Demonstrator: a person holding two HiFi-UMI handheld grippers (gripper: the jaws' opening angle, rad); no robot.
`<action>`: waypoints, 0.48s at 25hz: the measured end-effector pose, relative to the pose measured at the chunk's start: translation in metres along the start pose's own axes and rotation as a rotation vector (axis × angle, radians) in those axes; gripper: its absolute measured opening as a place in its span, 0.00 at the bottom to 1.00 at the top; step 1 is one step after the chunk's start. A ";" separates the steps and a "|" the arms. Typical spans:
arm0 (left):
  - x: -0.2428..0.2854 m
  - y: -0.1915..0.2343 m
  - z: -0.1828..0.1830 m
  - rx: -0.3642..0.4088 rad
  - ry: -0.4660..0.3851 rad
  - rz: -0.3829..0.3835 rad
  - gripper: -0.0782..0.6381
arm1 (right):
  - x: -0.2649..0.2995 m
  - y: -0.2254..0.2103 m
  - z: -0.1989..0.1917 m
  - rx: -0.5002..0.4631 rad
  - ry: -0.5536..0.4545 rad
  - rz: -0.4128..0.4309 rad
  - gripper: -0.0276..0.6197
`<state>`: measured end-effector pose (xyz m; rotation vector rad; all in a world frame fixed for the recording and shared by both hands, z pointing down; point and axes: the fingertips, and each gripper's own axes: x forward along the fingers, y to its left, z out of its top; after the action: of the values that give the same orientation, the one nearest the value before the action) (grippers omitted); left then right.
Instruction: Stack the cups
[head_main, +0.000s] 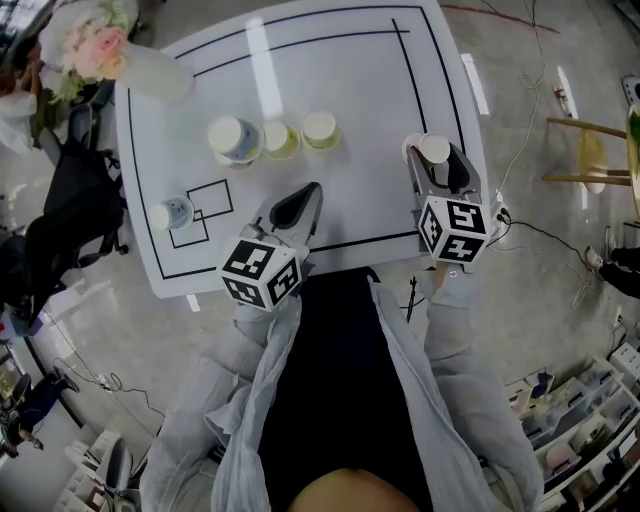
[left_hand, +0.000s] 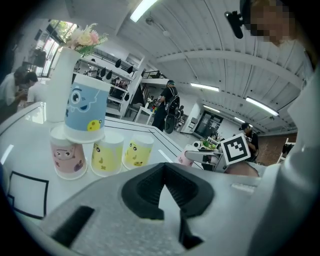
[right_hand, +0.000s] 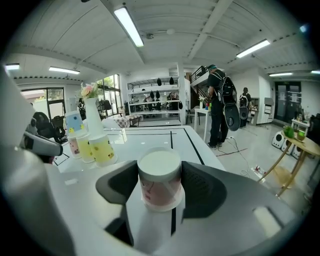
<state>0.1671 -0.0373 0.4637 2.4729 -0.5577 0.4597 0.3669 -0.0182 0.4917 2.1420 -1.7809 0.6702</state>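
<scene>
A pyramid is partly built on the counter (head_main: 340, 80). A row of three upturned cups is set side by side: the base pink cup (left_hand: 67, 159), the near yellow cup (left_hand: 107, 156) and the far yellow cup (left_hand: 137, 151). The blue cup (left_hand: 86, 111) is already seated on top, bridging the base pink cup and the near yellow cup. The loose pink cup (right_hand: 160, 186) is still to be added, as is a further cup (head_main: 172, 212) left alone near the small squares at the counter's left side. The task is judged roughly half done.

The loose pink cup is stood upside down near the counter's right edge, well apart from the stack. It is gripped by the right gripper (right_hand: 160, 172), whose fingers are seen pressed against its two sides. The left gripper (left_hand: 162, 172) is held in front of the row with its fingers clenched on nothing. Both grippers are pointed forward and tilted somewhat downward, with the sleeved forearms stretched over the near edge.
</scene>
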 end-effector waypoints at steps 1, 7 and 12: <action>-0.001 0.001 0.000 -0.001 -0.001 0.002 0.11 | 0.000 0.001 0.000 -0.002 -0.001 0.001 0.47; -0.004 0.002 0.001 -0.004 -0.013 0.004 0.11 | -0.002 0.005 0.004 -0.015 -0.005 0.006 0.47; -0.008 0.003 0.003 -0.003 -0.029 0.002 0.11 | -0.007 0.013 0.012 -0.039 -0.013 0.028 0.47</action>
<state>0.1596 -0.0390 0.4587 2.4799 -0.5721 0.4234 0.3558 -0.0211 0.4767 2.1046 -1.8189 0.6242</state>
